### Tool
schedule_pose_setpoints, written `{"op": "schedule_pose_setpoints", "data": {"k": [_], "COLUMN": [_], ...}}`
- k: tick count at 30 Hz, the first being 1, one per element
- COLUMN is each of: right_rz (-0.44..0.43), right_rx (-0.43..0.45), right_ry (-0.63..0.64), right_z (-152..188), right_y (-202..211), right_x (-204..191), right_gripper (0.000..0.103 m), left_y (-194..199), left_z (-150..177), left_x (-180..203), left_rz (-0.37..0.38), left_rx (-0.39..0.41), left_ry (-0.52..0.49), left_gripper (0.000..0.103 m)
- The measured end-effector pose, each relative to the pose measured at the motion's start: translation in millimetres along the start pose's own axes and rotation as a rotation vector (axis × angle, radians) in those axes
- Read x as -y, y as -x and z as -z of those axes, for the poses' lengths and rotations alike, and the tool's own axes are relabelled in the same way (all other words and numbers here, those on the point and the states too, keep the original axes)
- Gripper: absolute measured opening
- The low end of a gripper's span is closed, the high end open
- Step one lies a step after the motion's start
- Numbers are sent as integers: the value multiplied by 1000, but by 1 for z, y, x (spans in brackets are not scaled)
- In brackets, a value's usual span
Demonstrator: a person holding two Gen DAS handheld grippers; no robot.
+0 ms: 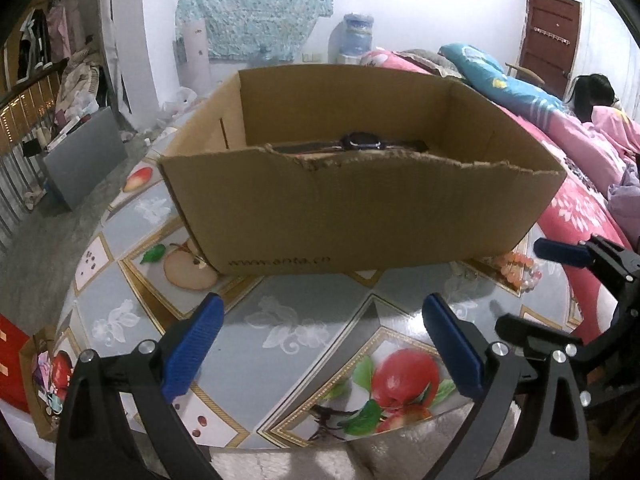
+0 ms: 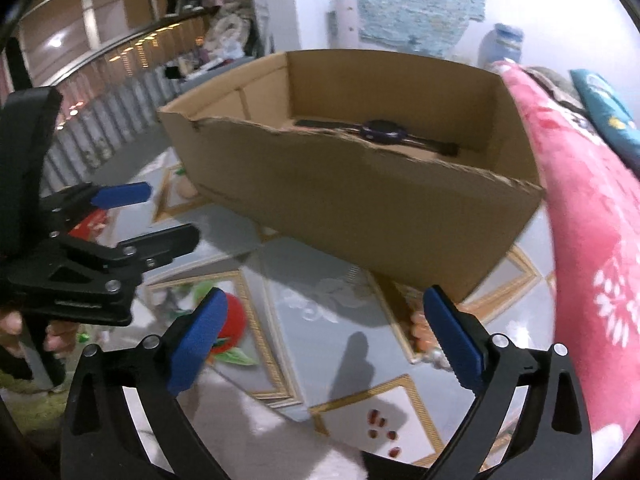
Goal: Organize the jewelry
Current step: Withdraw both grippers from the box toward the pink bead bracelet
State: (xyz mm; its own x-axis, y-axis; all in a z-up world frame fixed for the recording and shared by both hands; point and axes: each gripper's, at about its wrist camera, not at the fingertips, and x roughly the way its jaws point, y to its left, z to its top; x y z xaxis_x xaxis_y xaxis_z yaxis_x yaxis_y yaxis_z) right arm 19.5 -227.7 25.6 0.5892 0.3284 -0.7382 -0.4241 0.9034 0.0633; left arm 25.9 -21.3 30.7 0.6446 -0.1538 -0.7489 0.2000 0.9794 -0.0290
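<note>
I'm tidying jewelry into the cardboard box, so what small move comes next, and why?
Probably ease the open right gripper toward the orange and pale beaded bracelet lying on the fruit-patterned table by the brown cardboard box. The dark wristwatch already lies inside, and both grippers are empty.

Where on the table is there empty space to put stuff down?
In front of the cardboard box, between it and the left tongs, the tablecloth lies bare. It's crowded by the box's right corner, where the bead bracelet lies beside the right tongs.
</note>
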Motion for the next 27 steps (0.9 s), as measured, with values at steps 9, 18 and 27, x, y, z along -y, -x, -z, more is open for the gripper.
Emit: {"op": "schedule_pose_setpoints", "data": {"k": [9,18,27], "right_rz": [98,-42,-101], "right_rx": [19,-33,49], "right_ry": [22,-60,-135], "right_z": [17,31,16], "right_y": [8,5,7], "right_x": [15,35,37], "right_gripper": [95,95,70], "left_y": [-15,-27,-33], "left_z": [5,14,3], "left_x": [10,22,21], "left_rz": [43,85,98], "left_rx": [-21,-20,20], "left_ry": [13,-37,-72], "left_gripper": [97,97,97]}}
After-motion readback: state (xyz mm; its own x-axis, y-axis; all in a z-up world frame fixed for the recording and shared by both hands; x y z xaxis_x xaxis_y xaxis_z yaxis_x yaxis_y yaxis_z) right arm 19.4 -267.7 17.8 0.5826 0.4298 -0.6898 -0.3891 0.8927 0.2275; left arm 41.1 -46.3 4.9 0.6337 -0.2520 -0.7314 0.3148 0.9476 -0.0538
